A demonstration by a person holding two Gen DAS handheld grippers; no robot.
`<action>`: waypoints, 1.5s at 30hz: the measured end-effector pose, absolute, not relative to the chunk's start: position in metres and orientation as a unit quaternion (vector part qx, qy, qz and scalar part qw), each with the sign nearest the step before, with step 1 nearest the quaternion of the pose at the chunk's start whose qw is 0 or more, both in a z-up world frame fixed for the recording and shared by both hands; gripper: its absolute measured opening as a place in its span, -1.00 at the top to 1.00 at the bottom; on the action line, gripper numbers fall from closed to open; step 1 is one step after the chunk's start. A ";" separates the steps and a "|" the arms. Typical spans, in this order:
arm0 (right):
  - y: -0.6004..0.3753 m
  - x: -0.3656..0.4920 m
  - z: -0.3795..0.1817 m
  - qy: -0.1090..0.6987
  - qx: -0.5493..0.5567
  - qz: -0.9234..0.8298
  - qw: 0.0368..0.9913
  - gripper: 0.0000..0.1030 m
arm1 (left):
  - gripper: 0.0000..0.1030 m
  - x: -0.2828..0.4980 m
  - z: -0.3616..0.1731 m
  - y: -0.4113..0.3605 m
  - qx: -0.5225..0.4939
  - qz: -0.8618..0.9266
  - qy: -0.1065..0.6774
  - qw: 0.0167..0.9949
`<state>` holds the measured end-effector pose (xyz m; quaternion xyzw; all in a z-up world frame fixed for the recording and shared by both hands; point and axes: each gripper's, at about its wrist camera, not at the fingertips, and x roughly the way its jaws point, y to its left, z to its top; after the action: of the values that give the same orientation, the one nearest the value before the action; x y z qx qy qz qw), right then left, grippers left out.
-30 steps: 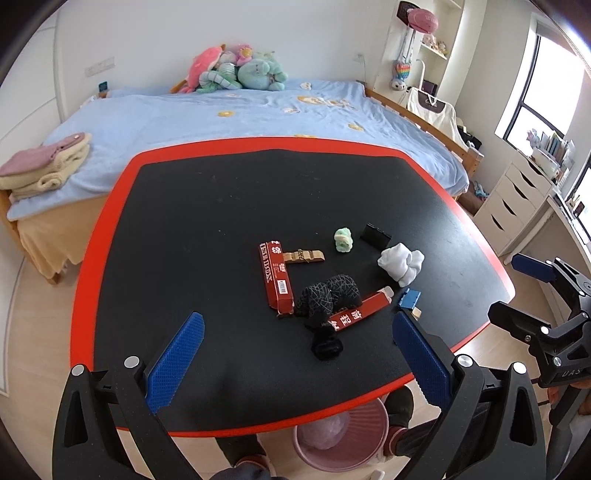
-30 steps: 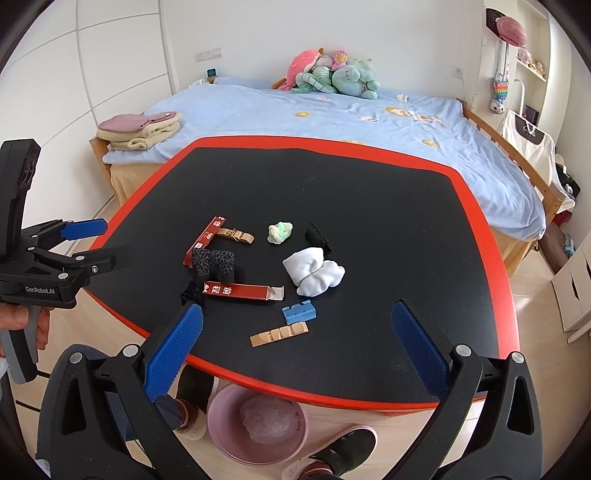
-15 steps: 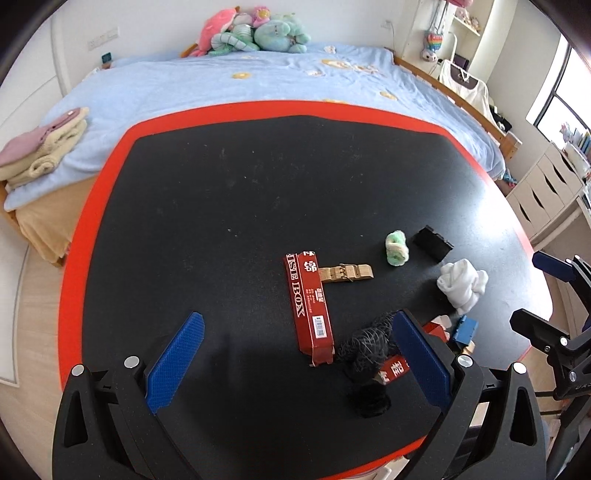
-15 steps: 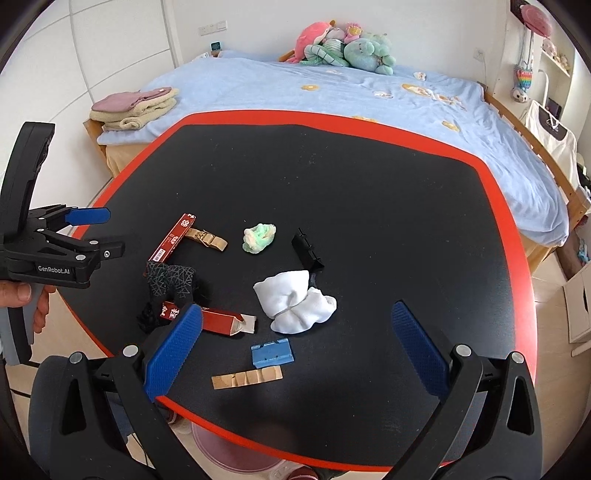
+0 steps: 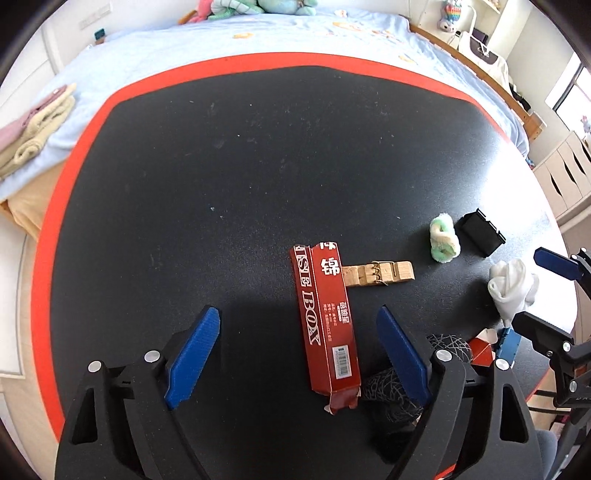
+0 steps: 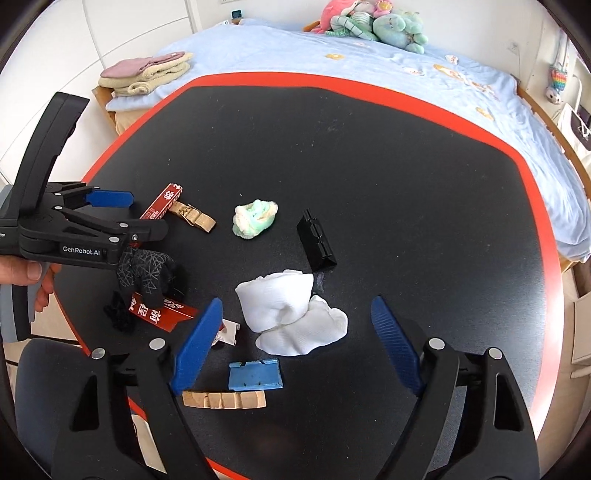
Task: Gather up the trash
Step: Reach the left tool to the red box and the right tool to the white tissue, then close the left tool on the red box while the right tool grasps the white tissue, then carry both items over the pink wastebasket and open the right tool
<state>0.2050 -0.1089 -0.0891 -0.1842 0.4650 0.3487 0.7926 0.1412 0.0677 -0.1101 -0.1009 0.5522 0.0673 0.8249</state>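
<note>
Left gripper [image 5: 299,354]: jaws wide apart, just been closing a little; nothing held. The lower part of the red box [image 5: 327,321] lies between the blue pads [image 5: 195,354] with clear gaps on both sides.
Right gripper [image 6: 297,347]: jaws wide apart, also just been closing a little; nothing held. The white sock [image 6: 291,314] lies between and just ahead of the fingertips, not touched.
Table [image 6: 369,155]: black top with a red rim; all the trash lies on it.
Red box: long carton, lying flat, its torn end toward the left wrist camera.
Clothespin [image 5: 376,273]: wooden, lying crosswise, one end touching the red box's right side.
Green ball [image 5: 445,240]: fuzzy green and white wad, just beside the black clip [image 5: 482,237].
Black sock [image 6: 147,273]: patterned, bunched, lying on a second red carton [image 6: 162,314]; partly behind the left gripper in the right wrist view.
Blue clip [image 6: 255,374]: near the table's front edge, just behind a second wooden clothespin [image 6: 225,399].
White scrap [image 6: 229,332]: small and crumpled, beside the right gripper's left pad; possibly paper, too small to tell.
Hand [image 6: 26,275]: wraps the left gripper's handle at the left edge of the right wrist view.
Bed [image 6: 369,66]: blue cover, behind the table, with plush toys [image 6: 373,22] at its head and folded towels [image 6: 147,72] on its corner.
</note>
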 end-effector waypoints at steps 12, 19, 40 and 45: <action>-0.108 0.200 -0.104 0.481 -0.168 0.363 0.780 0.13 | 0.70 0.136 -0.103 0.068 -0.089 0.062 0.546 0.831; -0.113 0.194 -0.095 0.472 -0.156 0.363 0.788 0.22 | 0.70 0.125 -0.101 0.077 -0.099 0.057 0.526 0.843; -0.135 0.159 -0.049 0.424 -0.122 0.351 0.826 0.22 | 0.70 0.081 -0.050 0.061 -0.065 0.024 0.471 0.879; -0.147 0.137 -0.037 0.412 -0.116 0.352 0.833 0.22 | 0.70 0.069 -0.039 0.041 -0.057 0.000 0.461 0.885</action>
<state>0.1371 -0.1466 -0.0370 -0.1161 0.4116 0.3520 0.8326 0.0690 0.0408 -0.0390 -0.0573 0.4615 0.0002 0.8853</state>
